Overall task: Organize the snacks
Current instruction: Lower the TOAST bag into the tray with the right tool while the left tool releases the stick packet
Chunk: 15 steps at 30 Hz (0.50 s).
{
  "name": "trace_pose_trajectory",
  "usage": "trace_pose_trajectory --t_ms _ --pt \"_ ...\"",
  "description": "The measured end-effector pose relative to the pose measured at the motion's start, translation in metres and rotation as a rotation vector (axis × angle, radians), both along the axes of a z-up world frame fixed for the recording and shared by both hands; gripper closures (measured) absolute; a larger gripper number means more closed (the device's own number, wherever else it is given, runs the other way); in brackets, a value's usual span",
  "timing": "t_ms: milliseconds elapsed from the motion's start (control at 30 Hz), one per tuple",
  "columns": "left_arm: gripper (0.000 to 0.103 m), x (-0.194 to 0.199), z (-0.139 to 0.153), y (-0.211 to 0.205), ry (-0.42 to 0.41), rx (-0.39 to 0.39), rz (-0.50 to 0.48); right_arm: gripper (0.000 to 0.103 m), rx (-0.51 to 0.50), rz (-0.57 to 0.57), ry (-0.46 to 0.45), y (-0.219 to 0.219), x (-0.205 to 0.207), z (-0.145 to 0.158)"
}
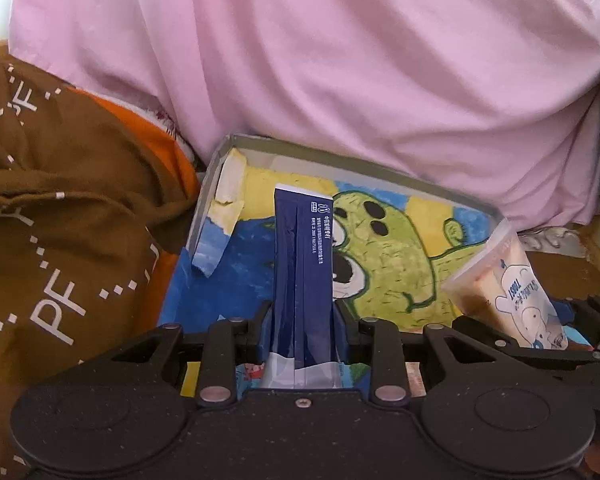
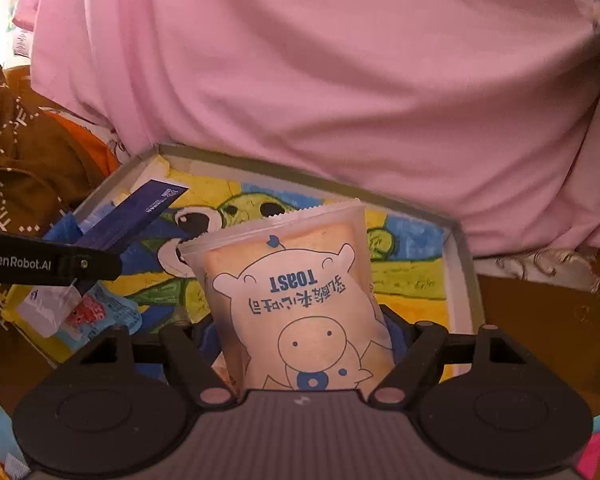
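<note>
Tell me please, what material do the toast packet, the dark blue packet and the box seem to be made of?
Toast packet: probably thin frosted plastic film; bread shows through, and the top edge is serrated.
Dark blue packet: likely glossy plastic or foil laminate; it shines along its creases.
Box: apparently cardboard with matte grey walls; its torn corner looks like paper.

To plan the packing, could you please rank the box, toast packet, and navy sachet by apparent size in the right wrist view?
1. Box
2. Toast packet, enlarged by nearness in the right gripper
3. Navy sachet
</note>
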<state>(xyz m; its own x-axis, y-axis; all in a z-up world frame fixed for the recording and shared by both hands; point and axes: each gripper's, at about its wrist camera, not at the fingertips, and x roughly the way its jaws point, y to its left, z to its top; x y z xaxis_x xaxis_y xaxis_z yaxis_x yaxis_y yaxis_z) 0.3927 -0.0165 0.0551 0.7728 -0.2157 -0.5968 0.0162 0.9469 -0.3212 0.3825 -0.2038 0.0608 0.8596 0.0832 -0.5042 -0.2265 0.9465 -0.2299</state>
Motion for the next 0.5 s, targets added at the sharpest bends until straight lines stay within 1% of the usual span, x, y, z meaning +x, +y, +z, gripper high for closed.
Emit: trace_pose_trajectory --t_ms 133,300,333,367,400,433,467,500 --pt "0.07 -0.0002 -0.0059 -0.0007 0.012 0.019 0.013 0.023 0.027 -0.01 0.019 -0.0009 0.0055 -0.0066" --pt "0.067 0.001 -0.0107 0.0 0.023 0.019 0.033 0.022 0.063 -0.022 0.027 0.001 0.0056 -0.0109" --pt "0.06 0.0006 -0.0101 0.0001 0.023 0.022 0.037 0.022 0.069 -0.021 0.024 0.0008 0.0064 -0.0116" --pt "0.045 0.0003 -0.0093 0.0001 0.025 0.022 0.041 0.019 0.074 -0.022 0.014 0.0008 0.0058 -0.0116" --pt "0.037 -0.0006 -0.0085 0.0013 0.024 0.012 0.045 0.013 0.081 -0.026 -0.003 0.0003 0.0044 -0.0104" --pt "0.028 -0.0024 -0.0073 0.0031 0.015 -0.003 0.05 0.01 0.092 -0.031 -0.025 -0.0006 0.0024 -0.009" --pt "0.026 -0.0041 -0.0057 0.0045 0.006 -0.011 0.058 0.006 0.107 -0.034 -0.044 -0.0022 0.0002 -0.007" --pt "0.025 -0.0051 -0.0038 0.006 0.004 -0.015 0.067 0.004 0.122 -0.039 -0.063 -0.0039 -0.0024 -0.0037"
